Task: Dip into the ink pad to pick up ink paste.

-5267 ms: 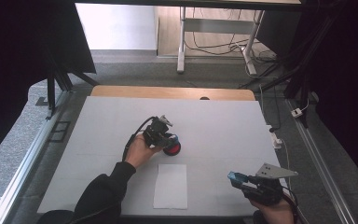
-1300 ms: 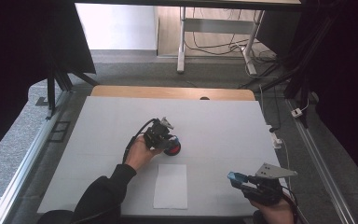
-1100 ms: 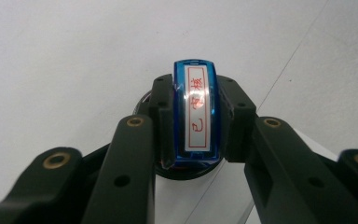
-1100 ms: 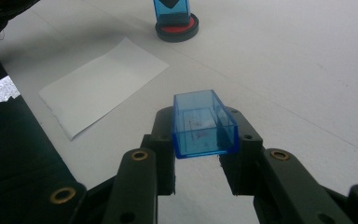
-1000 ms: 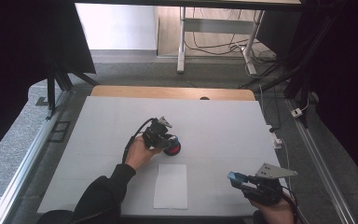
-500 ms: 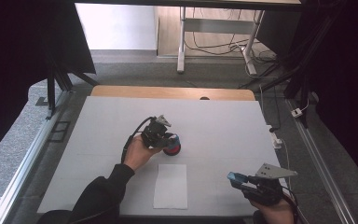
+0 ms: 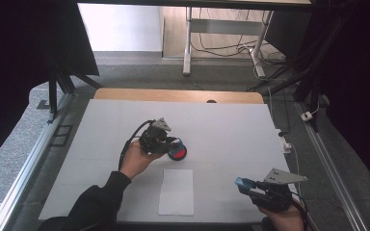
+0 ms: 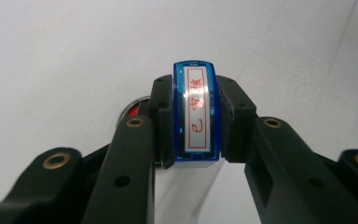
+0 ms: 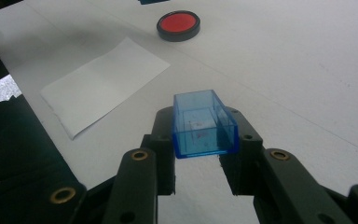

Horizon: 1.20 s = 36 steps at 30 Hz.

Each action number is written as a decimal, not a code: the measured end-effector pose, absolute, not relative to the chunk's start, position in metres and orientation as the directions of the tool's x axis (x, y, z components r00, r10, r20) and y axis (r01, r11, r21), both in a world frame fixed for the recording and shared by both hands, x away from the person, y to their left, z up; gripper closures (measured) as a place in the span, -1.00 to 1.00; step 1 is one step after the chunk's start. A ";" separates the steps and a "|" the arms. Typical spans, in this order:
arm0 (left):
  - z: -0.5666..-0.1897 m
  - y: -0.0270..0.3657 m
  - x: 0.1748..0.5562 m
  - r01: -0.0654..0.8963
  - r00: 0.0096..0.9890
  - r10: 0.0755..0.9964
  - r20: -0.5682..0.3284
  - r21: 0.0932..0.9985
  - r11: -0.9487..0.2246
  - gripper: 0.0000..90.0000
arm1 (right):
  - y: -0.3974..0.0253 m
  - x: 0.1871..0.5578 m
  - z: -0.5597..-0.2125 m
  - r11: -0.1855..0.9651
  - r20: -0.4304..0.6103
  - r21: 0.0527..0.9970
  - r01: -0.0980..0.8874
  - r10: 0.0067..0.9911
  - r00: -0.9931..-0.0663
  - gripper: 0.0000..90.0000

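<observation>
1. The tabletop (image 7: 231, 120) keeps a white paper sheet (image 7: 176, 191) flat near the person, probably ready for stamping.
2. The red ink pad (image 7: 178, 152) lies open beside the left claw (image 7: 171, 144), clamped on the blue stamp (image 8: 196, 112).
3. The right claw (image 9: 200, 154) grips the stamp's cap (image 9: 204, 123), keeping it aside.

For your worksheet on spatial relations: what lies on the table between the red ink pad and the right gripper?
A white paper sheet, seen in the high view.

We see a glossy blue plastic stamp (image 8: 196, 113) with a shiny clear face, a see-through blue plastic cap (image 9: 203, 124), matt black plastic gripper fingers (image 8: 130, 154) with brass-like rivets, a smooth matt white paper sheet (image 7: 176, 191), and a glossy-rimmed red ink pad (image 9: 178, 24)
</observation>
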<state>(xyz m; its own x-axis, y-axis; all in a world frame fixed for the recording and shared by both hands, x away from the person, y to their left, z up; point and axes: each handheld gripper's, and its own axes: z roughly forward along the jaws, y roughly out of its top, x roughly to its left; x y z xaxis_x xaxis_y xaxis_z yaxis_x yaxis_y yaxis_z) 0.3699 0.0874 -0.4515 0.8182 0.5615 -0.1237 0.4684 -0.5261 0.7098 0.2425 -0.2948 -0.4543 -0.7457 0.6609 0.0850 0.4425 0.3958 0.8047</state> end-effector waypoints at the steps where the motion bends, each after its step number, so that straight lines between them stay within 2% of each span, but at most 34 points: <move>1: -0.451 0.088 0.369 0.469 0.821 0.556 -0.128 0.707 -0.529 0.56 | -0.295 0.242 -0.454 0.396 0.085 0.805 0.442 0.661 -0.746 0.51; 17: -0.439 0.098 0.350 0.463 0.843 0.511 -0.170 0.714 -0.525 0.56 | -0.295 0.242 -0.454 0.396 0.084 0.807 0.438 0.658 -0.749 0.51; 36: -0.430 0.099 0.319 0.434 0.862 0.479 -0.163 0.725 -0.534 0.56 | -0.295 0.242 -0.453 0.399 0.081 0.807 0.436 0.656 -0.750 0.51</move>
